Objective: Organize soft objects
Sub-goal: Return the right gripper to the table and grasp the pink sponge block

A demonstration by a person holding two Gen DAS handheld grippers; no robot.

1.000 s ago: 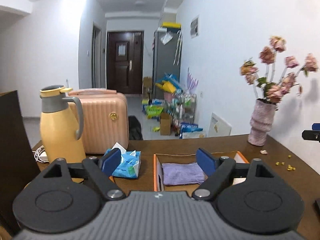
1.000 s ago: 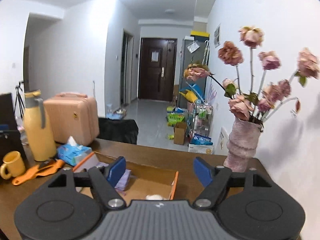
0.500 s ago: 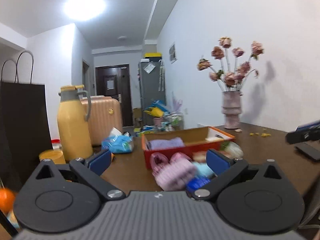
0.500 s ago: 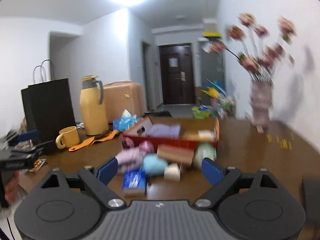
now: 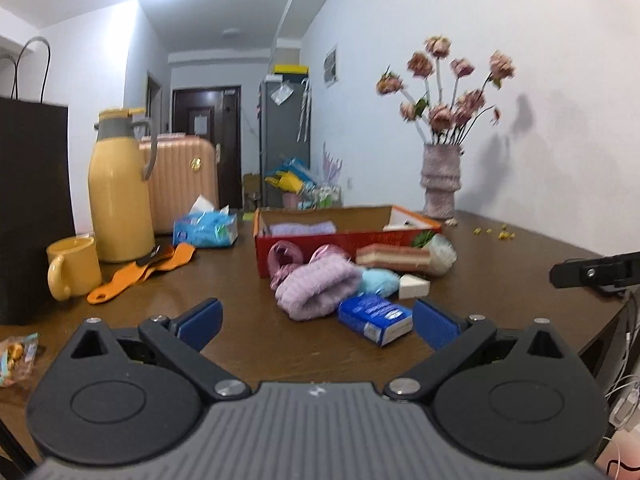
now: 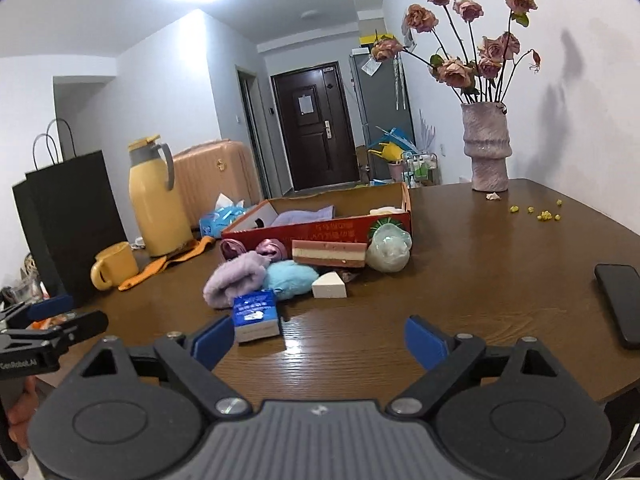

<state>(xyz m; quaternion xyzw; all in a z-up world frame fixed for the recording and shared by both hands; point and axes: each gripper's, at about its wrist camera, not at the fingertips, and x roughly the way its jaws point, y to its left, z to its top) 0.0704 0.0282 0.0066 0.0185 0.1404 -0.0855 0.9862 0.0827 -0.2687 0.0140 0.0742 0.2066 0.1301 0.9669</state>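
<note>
A pile of soft things lies on the brown table in front of a red box (image 5: pixel 344 240): a purple fuzzy sock (image 5: pixel 316 288), a light blue fluffy piece (image 5: pixel 378 282), a white wedge sponge (image 5: pixel 414 286), a layered pink sponge (image 5: pixel 392 258) and a green-white mesh ball (image 5: pixel 440 254). A blue tissue pack (image 5: pixel 374 318) lies nearest. A folded purple towel (image 5: pixel 302 228) rests inside the box. My left gripper (image 5: pixel 318 324) hangs open and empty just short of the pile. My right gripper (image 6: pixel 318 340) is open too, with the tissue pack (image 6: pixel 256 314) beside its left pad.
A yellow jug (image 5: pixel 120 196), yellow mug (image 5: pixel 74 266), orange shoehorn (image 5: pixel 140 274) and black paper bag (image 5: pixel 32 208) crowd the left. A vase of dried roses (image 6: pixel 486 148) stands far right and a black phone (image 6: pixel 620 300) lies near the right edge.
Both grippers have dropped and pulled back from above the box to low over the table's near side. The pile has come into view, and both jaws stand wider.
</note>
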